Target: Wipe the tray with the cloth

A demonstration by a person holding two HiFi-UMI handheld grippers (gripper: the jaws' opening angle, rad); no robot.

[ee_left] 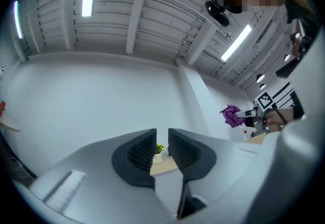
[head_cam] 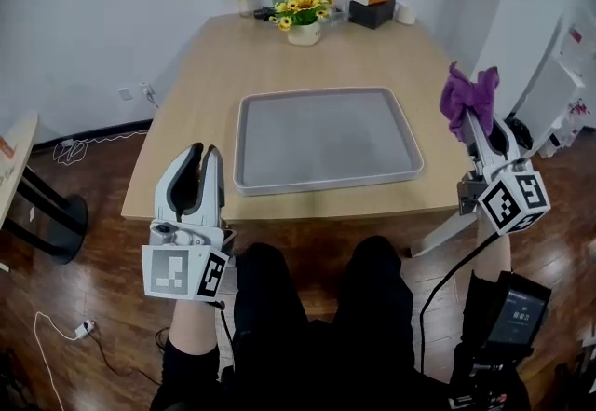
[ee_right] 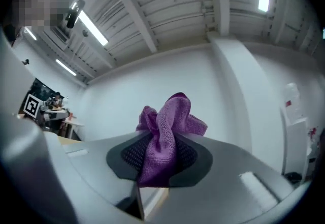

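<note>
The tray (head_cam: 321, 134) is set flat in the middle of the table (head_cam: 214, 92), bare inside, with its long axis running across the person from left to right. No dirt can be made out on it.

The cloth (head_cam: 468, 98) is not on the tray. It is held up in the air beyond the tray's right rim, bunched into a purple wad and clamped between the jaws of the right gripper (head_cam: 477, 134). From that claw the tray lies to the left and lower down, so a sweep inward and downward is probably called for before any wiping can begin.

The left gripper (head_cam: 205, 157) is raised just off the tray's near left corner. Its jaws are drawn together to a thin slit, with nothing between them. It looks the nearer of the two to the tray, but it carries nothing.

How high either gripper stands above the tray cannot be judged. The cloth's lower part is hidden between the pads, and the small things beyond the tray's far rim, beside a flower pot (head_cam: 304, 22), are hard to identify.
</note>
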